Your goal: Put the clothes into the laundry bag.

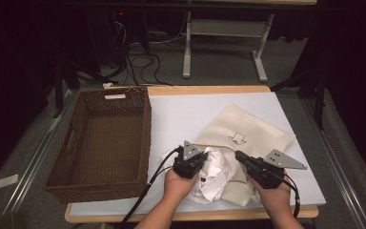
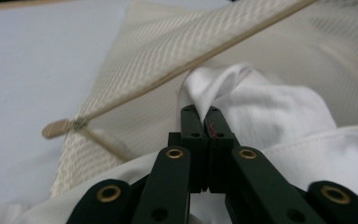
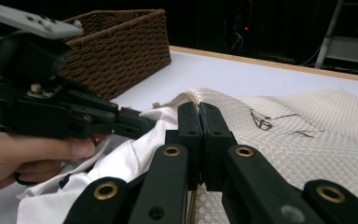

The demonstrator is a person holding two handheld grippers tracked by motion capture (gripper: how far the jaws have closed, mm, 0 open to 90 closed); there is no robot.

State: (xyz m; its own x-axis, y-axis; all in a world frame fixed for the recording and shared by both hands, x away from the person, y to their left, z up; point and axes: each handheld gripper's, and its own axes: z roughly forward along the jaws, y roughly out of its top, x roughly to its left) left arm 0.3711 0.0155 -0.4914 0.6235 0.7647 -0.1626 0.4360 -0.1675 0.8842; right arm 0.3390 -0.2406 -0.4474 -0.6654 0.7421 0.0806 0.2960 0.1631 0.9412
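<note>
- Two grippers work at the near edge of the table (image 1: pixel 181 107), and we see both from the high view: the left gripper (image 1: pixel 201 157) over a white garment (image 1: pixel 214 179), the right gripper (image 1: pixel 240 156) at the near edge of a cream mesh bag (image 1: pixel 248 131).
- Much of the garment is hidden there under hands and grippers; we cannot tell what kind of garment it is, nor how much of it lies inside the bag.
- From above we cannot make out either pair of jaws.
- Our left gripper view settles it: the left gripper (image 2: pixel 205 112) has its jaws closed on a raised fold of the white garment (image 2: pixel 261 102), with the bag's zip pull (image 2: pixel 58 128) blurred just beside it.
- Our right gripper view shows the right gripper (image 3: pixel 199 109) with jaws pressed together at the bag's edge; the bag (image 3: pixel 307 135) seems pinched between them, though the tips hide the contact.
- That view also shows the left gripper (image 3: pixel 137 125) and its hand (image 3: pixel 28 154), cut off at the frame edge.
- Left of the bag stands a brown wicker basket (image 1: pixel 145 138), partly cropped in the right gripper view.
</note>
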